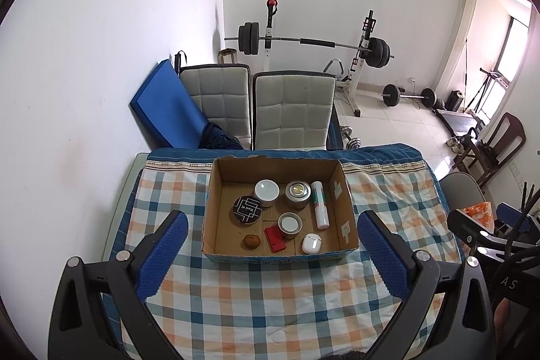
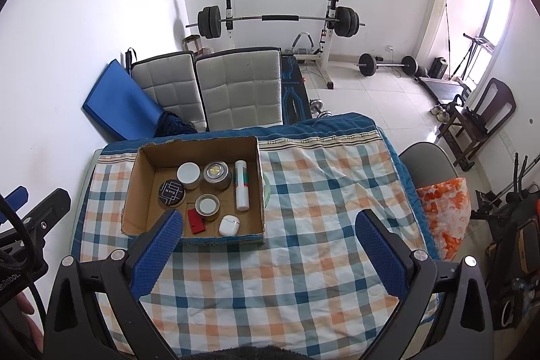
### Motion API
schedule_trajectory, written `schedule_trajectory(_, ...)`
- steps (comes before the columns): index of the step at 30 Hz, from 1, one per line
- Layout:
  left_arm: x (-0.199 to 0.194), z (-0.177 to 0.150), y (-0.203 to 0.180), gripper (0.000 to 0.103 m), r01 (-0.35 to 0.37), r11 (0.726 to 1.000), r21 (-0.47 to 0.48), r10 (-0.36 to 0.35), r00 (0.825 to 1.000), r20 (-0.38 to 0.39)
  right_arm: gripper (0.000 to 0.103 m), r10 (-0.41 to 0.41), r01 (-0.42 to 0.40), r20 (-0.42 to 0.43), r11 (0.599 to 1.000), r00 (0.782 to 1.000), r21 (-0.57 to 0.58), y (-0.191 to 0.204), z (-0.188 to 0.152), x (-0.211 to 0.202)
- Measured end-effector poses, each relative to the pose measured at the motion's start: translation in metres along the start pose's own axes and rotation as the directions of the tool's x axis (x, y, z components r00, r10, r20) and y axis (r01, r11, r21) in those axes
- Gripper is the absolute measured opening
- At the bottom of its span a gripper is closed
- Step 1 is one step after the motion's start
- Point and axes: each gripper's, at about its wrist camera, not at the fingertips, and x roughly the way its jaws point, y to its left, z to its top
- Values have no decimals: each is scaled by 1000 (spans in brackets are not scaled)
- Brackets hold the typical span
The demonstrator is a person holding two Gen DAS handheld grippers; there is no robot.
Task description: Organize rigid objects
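A cardboard box (image 1: 347, 218) (image 2: 136, 188) sits on the checked tablecloth and holds several small items. Inside lie a white-lidded jar (image 1: 267, 191), a black patterned tin (image 1: 246, 209), a silver tin (image 1: 298, 193), a small open tin (image 1: 289, 222), a white tube (image 1: 319, 204), a red block (image 1: 275, 238), a brown nut (image 1: 251, 241) and a white earbud case (image 1: 311, 243). My left gripper (image 1: 272, 253) hangs open above the table, in front of the box. My right gripper (image 2: 268, 247) is open too, over bare cloth to the right of the box, its left finger overlapping the box's near corner.
The table (image 2: 337, 191) carries a blue, orange and white checked cloth. Two padded white chairs (image 1: 290, 110) stand behind it, with a blue mat (image 1: 165, 103) leaning on the wall. A barbell rack (image 1: 314, 43) stands further back. An orange-patterned cushion (image 2: 445, 208) sits on a chair at the right.
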Motion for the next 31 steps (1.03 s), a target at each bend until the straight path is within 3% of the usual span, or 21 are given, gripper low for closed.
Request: schedule_trajectory(31,-9,0,0,103,8,1000,18,-8,1000,24,103,-33,32,51,999,998,16,1,9,-19)
